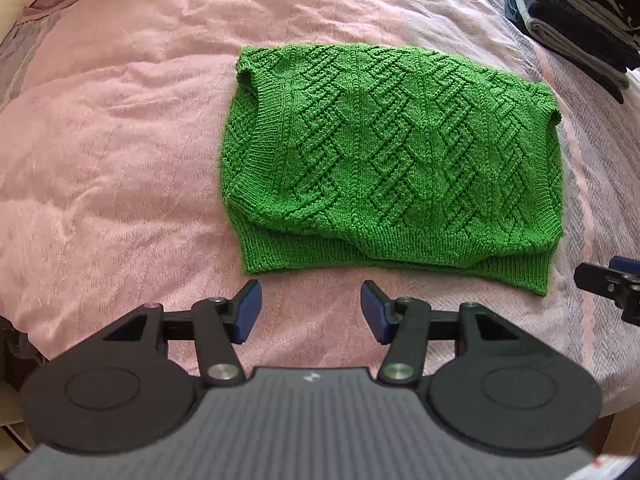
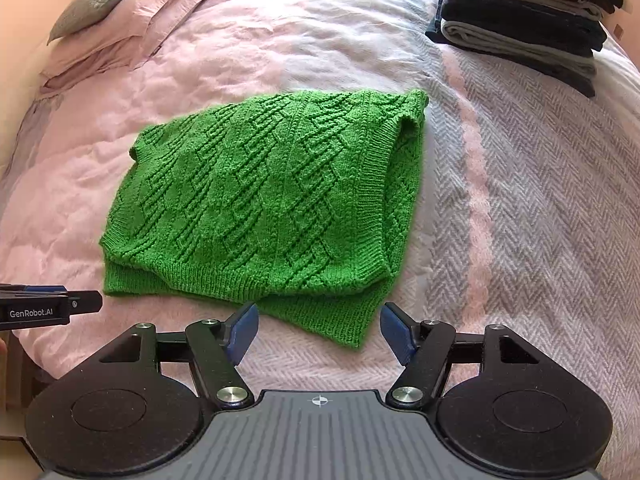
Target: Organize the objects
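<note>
- Left gripper (image 1: 311, 312): your jaws stand apart with nothing between the blue pads (image 1: 249, 310); only pink bedspread (image 1: 120, 152) shows in the gap.
- Right gripper (image 2: 319, 330): your jaws are spread wide, and nothing is clamped. In its own view the near corner of the green knit vest (image 2: 260, 204) lies on the bed in the gap between the pads (image 2: 396, 332), with no pad pressing on it.
- Green knit vest (image 1: 384, 160): folded into a rough rectangle, flat on the bed, just ahead of both your tools. Its ribbed hem is the edge nearest your fingertips.
- From your left tool, the vest sits ahead and slightly to the right, apart from the pads. The right gripper's tip (image 1: 612, 288) shows at the right edge of that view.
- From your right tool, the vest spreads ahead and to the left. The left gripper's body (image 2: 48, 306) enters from the left edge, beside the hem's left corner.
- Stack of folded dark clothes (image 2: 524, 20): well ahead and to the right of both tools, on the grey herringbone blanket (image 2: 540, 220).
- Pillows (image 2: 120, 8): far ahead, to the left.
</note>
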The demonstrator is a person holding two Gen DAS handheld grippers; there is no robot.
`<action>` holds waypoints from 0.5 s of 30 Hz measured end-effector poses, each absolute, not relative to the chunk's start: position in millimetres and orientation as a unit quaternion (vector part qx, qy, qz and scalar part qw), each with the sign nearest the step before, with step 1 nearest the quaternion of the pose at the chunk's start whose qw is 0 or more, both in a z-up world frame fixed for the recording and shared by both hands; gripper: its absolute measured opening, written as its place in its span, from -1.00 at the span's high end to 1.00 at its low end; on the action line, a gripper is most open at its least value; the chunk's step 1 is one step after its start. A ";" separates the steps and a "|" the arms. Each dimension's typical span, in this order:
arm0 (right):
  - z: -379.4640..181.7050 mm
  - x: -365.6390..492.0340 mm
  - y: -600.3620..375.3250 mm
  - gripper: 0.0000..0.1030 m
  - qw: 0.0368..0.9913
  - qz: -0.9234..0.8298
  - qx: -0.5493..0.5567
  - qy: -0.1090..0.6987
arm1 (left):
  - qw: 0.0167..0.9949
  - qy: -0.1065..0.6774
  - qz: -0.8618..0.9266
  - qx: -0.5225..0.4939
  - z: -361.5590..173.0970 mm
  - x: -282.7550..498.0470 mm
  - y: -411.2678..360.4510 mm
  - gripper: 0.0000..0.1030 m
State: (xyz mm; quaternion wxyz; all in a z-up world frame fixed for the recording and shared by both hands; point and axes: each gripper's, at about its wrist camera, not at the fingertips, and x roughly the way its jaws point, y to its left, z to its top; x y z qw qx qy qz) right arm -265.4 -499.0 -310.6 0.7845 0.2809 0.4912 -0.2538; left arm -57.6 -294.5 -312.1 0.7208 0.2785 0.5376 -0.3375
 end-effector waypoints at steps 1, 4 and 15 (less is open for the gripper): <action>-310.8 -263.6 -498.9 -0.26 0.784 -0.255 0.282 0.491 | 0.720 0.537 -0.338 0.280 -312.4 -56.2 -294.6 0.01; -312.9 -260.7 -498.8 -0.26 0.781 -0.260 0.284 0.492 | 0.721 0.536 -0.340 0.279 -314.0 -50.4 -292.9 0.01; -338.5 -270.7 -511.5 -0.26 0.759 -0.305 0.307 0.487 | 0.736 0.527 -0.380 0.190 -339.4 6.9 -275.8 -0.17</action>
